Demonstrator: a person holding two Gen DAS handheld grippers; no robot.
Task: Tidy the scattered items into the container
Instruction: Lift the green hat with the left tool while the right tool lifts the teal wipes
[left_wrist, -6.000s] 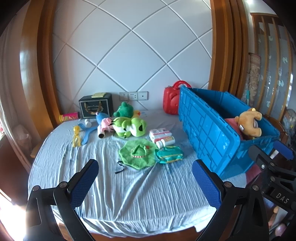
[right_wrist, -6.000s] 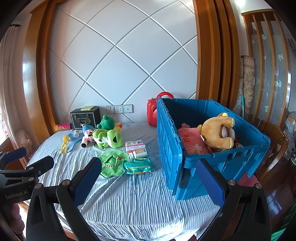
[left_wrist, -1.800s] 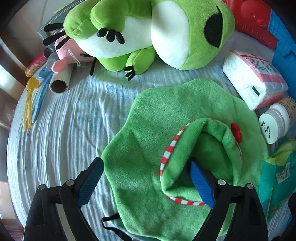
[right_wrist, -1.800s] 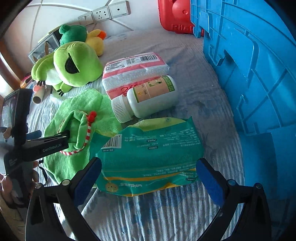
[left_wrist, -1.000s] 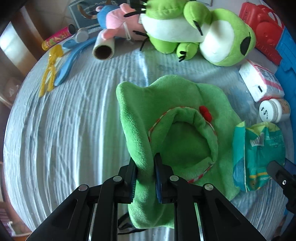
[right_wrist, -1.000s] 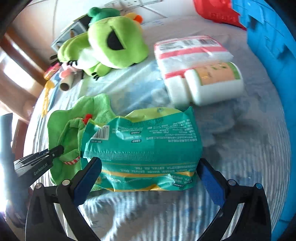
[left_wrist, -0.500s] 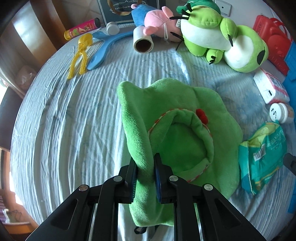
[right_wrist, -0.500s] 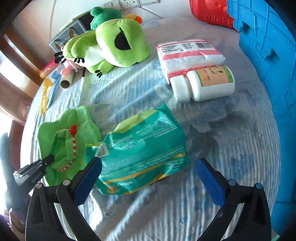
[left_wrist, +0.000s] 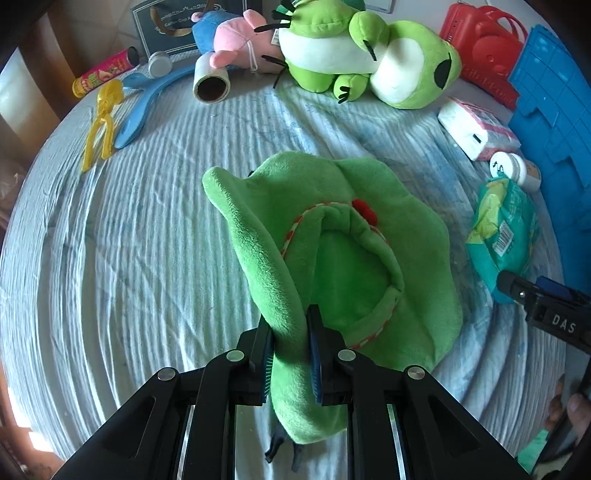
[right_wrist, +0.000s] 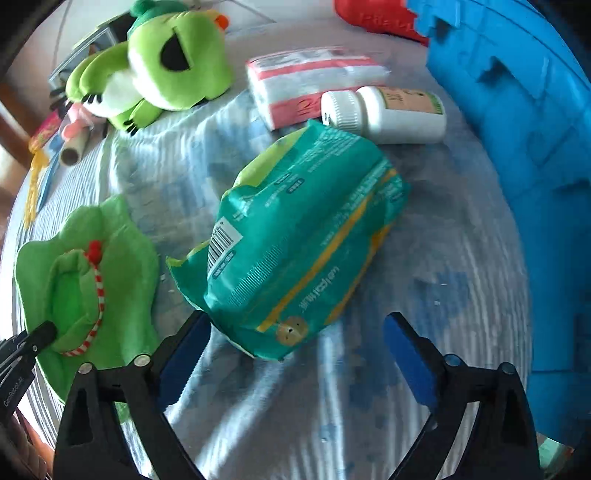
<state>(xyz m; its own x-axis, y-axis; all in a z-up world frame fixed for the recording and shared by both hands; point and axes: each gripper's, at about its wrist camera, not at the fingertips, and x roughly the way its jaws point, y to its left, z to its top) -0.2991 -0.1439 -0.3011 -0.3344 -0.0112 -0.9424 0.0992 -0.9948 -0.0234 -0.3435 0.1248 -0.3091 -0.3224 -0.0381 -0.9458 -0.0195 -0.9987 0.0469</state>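
Note:
A green plush hat (left_wrist: 332, 229) with a red-and-white trim lies on the pale blue cloth. My left gripper (left_wrist: 291, 328) is shut on its near brim, which stands pinched up between the pads. The hat (right_wrist: 122, 258) also shows in the right wrist view, at the left. A green packet (right_wrist: 295, 236) lies tilted in front of my right gripper (right_wrist: 297, 325). Its jaws are closing with the packet's near end between them; the right pad stands apart from it. The blue crate (right_wrist: 517, 129) rises at the right.
Behind the packet lie a white bottle (right_wrist: 391, 114) and a pink-and-white tissue pack (right_wrist: 306, 77). Farther back are a green frog plush (left_wrist: 369, 55), a red case (left_wrist: 484, 55), a cardboard roll (left_wrist: 212, 85), a blue spoon (left_wrist: 140, 107) and yellow tongs (left_wrist: 99, 122).
My right gripper has come closer to the green packet and its jaws have narrowed around the near end. The left gripper keeps its hold on the hat brim and has drawn back a little.

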